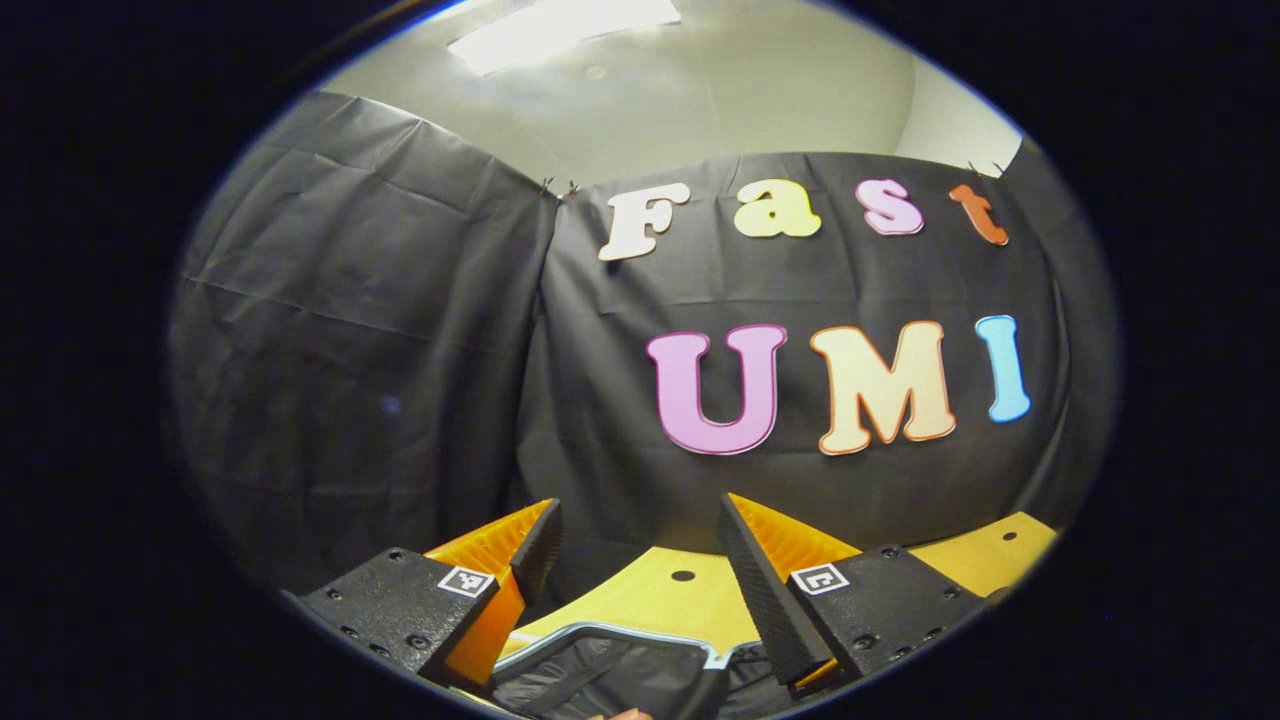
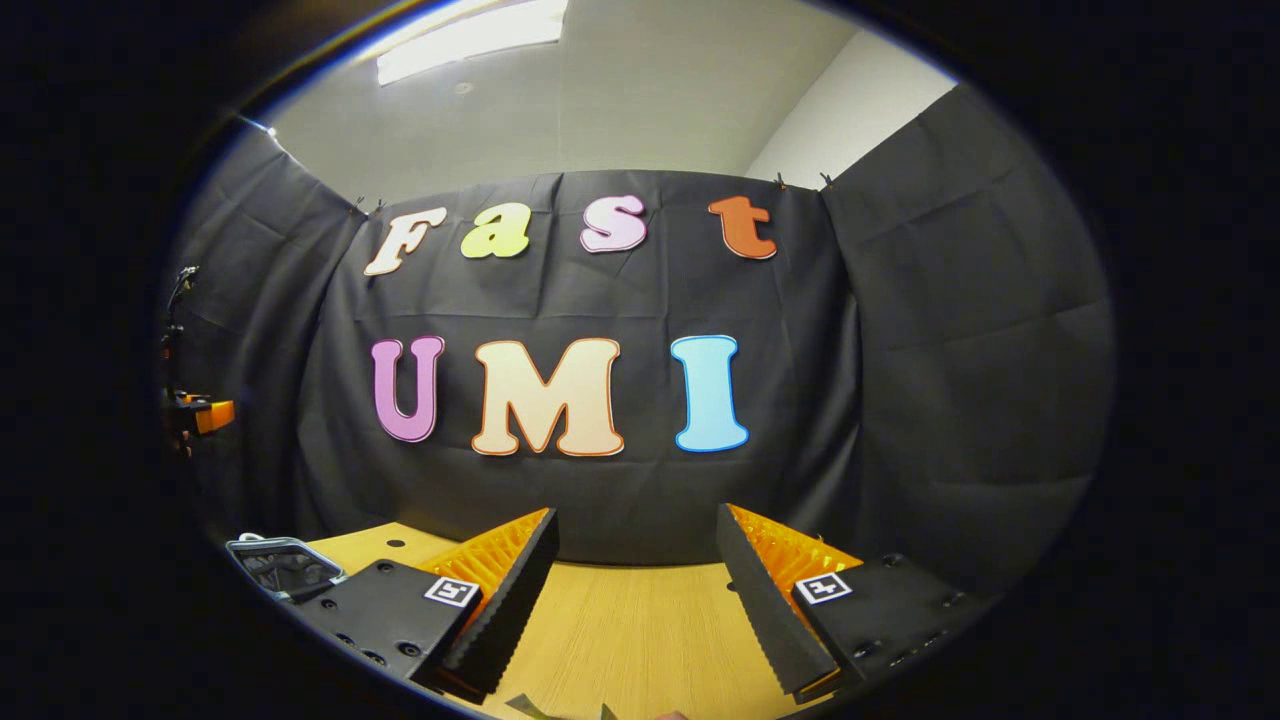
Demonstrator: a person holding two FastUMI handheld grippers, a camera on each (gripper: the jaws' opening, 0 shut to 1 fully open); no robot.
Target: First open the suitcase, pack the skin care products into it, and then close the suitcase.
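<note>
Left gripper view: parted left tongs (image 1: 640, 560) above suitcase (image 1: 610, 670)

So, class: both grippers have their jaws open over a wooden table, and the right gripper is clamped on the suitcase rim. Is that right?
Not quite. The right gripper holds nothing: in the right gripper view its jaws stand apart over the bare wooden table, and the suitcase lies apart from it at the far left edge. The left gripper is likewise open, as you said.
</note>
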